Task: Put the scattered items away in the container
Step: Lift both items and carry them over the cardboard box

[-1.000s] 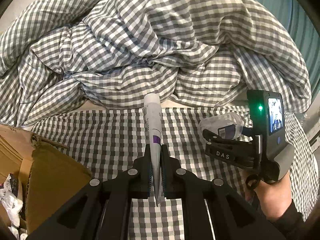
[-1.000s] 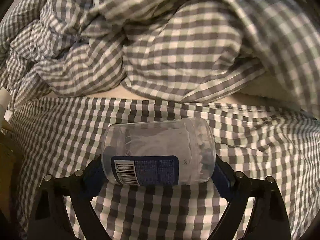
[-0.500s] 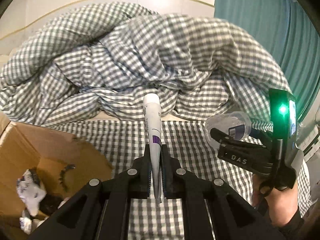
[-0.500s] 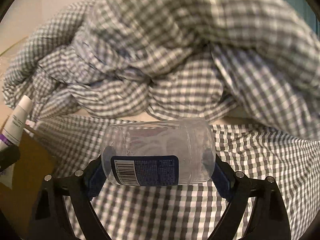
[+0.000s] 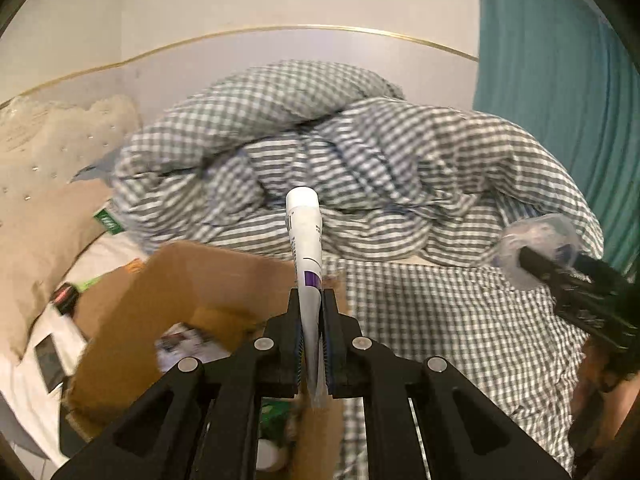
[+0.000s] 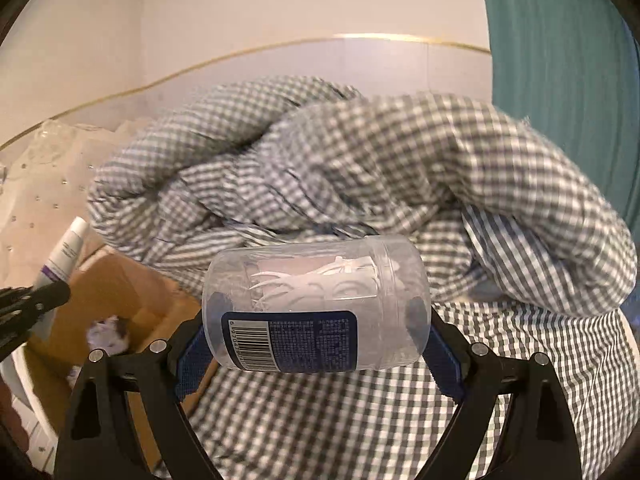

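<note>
- Left gripper [image 5: 311, 340]: clamped on white tube [image 5: 304, 240], cap toward twelve o'clock, above cardboard box [image 5: 192, 280].
- Right gripper [image 6: 316, 344]: clamped on clear floss-pick jar [image 6: 316, 304] lying sideways; box at eight o'clock.

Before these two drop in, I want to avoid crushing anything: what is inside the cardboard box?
Crumpled white wrappers lie on the cardboard box floor, with something green nearer the camera. The left gripper and its tube hide the rest.
</note>
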`<state>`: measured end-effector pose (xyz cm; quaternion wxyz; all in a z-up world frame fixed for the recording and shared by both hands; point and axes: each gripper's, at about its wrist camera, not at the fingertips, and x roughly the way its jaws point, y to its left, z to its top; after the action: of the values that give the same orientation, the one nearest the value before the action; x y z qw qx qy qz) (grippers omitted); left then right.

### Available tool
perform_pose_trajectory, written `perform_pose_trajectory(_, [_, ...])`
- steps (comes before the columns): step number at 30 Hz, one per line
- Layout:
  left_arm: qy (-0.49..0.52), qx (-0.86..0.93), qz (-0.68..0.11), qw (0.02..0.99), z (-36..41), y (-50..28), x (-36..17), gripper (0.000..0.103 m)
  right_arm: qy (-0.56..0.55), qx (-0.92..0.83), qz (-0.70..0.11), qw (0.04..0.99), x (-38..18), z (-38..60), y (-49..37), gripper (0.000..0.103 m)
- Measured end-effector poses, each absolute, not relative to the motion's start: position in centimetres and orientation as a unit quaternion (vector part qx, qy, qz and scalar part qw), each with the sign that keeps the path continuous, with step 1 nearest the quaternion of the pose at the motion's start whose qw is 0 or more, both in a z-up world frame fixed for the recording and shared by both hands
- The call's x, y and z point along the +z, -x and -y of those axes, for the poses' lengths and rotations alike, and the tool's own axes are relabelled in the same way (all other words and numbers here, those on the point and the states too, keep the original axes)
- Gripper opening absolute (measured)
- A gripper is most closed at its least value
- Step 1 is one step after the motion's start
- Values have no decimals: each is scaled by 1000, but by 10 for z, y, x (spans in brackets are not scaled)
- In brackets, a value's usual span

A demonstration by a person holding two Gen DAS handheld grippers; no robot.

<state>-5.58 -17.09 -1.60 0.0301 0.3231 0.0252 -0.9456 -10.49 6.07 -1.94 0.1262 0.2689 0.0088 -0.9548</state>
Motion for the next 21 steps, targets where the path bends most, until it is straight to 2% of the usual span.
perform_pose_trajectory(12, [-309,-948,-27,70,218,22,-6,7,-216,-959,-22,183,27,-4,54,90])
perform_pose_trajectory(19, [-318,-945,-36,66,235,24,-14,8,-220,-951,-29,214,24,37,52,90])
perform_pose_trajectory(21, [-328,-942,-36,68,241,27,-20,12,-224,-949,-34,219,19,47,54,90])
